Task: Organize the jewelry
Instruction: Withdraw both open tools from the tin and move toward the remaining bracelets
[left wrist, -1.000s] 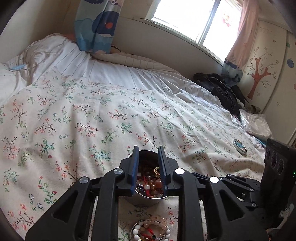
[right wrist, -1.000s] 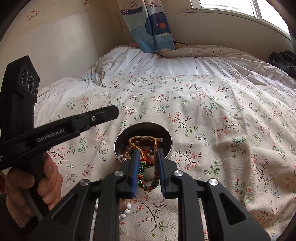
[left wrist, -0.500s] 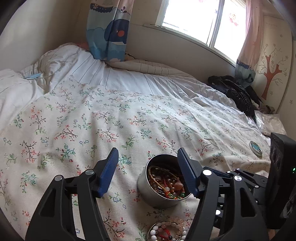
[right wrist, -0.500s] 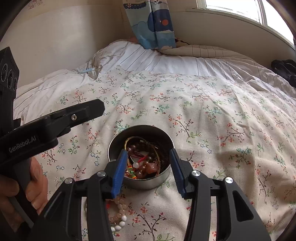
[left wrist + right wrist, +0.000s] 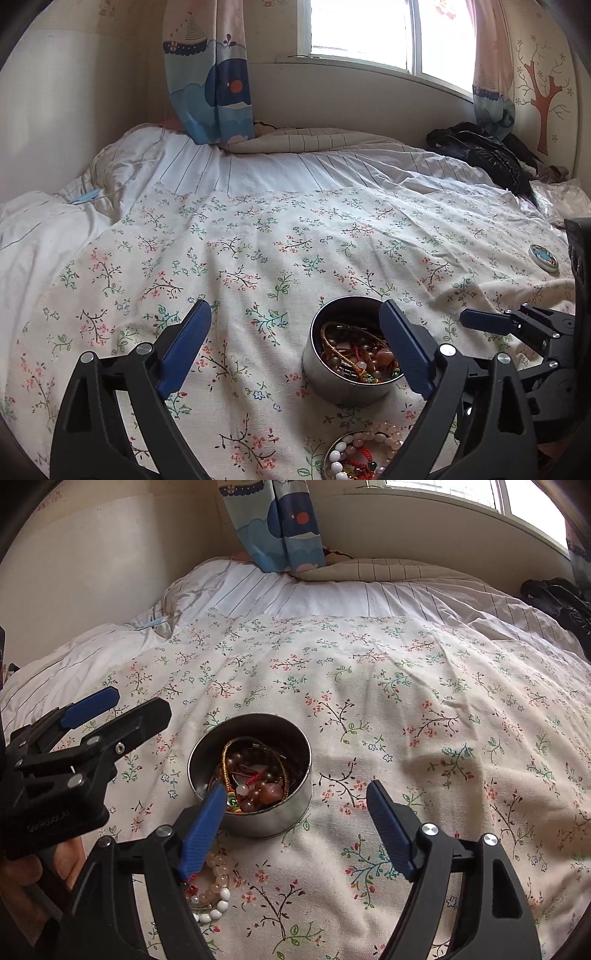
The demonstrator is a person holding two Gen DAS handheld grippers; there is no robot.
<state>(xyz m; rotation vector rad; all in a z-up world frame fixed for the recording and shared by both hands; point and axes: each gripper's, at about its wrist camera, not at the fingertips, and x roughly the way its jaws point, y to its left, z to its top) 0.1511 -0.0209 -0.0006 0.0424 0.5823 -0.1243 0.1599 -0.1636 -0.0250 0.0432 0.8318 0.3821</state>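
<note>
A round metal tin [image 5: 343, 373] [image 5: 258, 816] stands on the floral bedspread, filled with bead bracelets and cords [image 5: 360, 360] [image 5: 255, 775]. A second shallow dish of white and pink bead bracelets [image 5: 354, 458] [image 5: 212, 893] lies just in front of it. My left gripper [image 5: 295, 354] is open and empty, its jaws wide, the tin behind its right finger. My right gripper [image 5: 295, 823] is open and empty, just in front of the tin. The right gripper also shows in the left wrist view [image 5: 517, 332], and the left gripper in the right wrist view [image 5: 92, 723].
The floral bedspread [image 5: 406, 701] covers the bed, with white striped bedding [image 5: 277, 166] behind. A small round lid [image 5: 543, 256] lies at the right. A dark jacket [image 5: 487, 155] sits at the far right under the window. A hand [image 5: 33, 871] holds the left gripper.
Both grippers opened wide and drew back from the tin. The right gripper let go of a beaded bracelet, which now lies in the tin.
</note>
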